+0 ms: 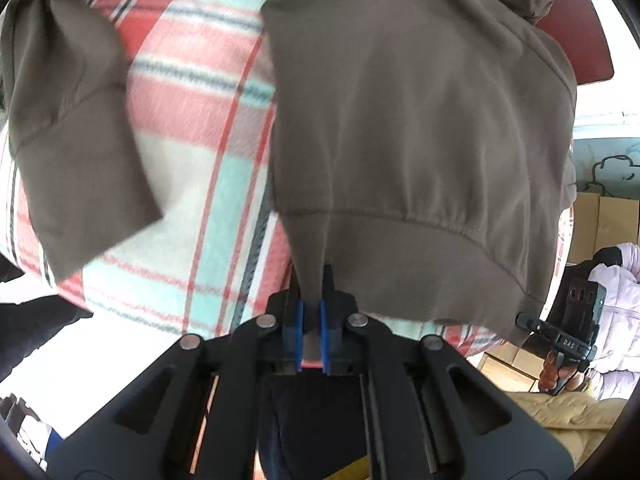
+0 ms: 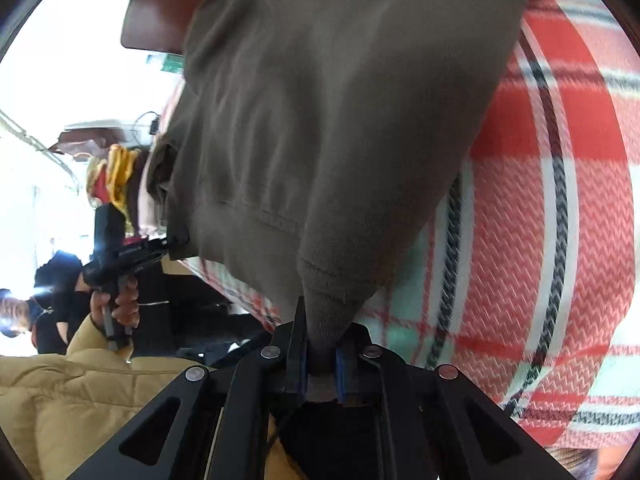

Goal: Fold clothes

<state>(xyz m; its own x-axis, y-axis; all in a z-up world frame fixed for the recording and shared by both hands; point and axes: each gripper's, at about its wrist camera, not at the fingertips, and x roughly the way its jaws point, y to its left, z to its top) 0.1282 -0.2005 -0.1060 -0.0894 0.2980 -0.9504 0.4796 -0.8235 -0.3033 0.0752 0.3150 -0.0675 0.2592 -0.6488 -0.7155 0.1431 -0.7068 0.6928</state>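
Observation:
A grey-brown sweatshirt (image 1: 420, 120) lies spread over a plaid blanket (image 1: 192, 128) in red, mint and white. My left gripper (image 1: 311, 280) is shut on the ribbed hem of the sweatshirt, near its left corner. A sleeve (image 1: 80, 128) hangs loose at the left. In the right wrist view the same sweatshirt (image 2: 340, 100) fills the middle, and my right gripper (image 2: 322, 320) is shut on the other corner of the hem. Each gripper shows in the other's view: the right one (image 1: 532, 326) at the hem's far corner, the left one (image 2: 168, 246) likewise.
A dark red headboard (image 1: 576, 36) stands beyond the blanket (image 2: 540, 200). Cardboard boxes (image 1: 600, 220) and a pale padded jacket (image 1: 620, 300) are off to the right. A person's hand (image 2: 116, 304) and tan padded sleeve (image 2: 80, 392) hold the left gripper. Coloured clothes (image 2: 116, 176) are piled further back.

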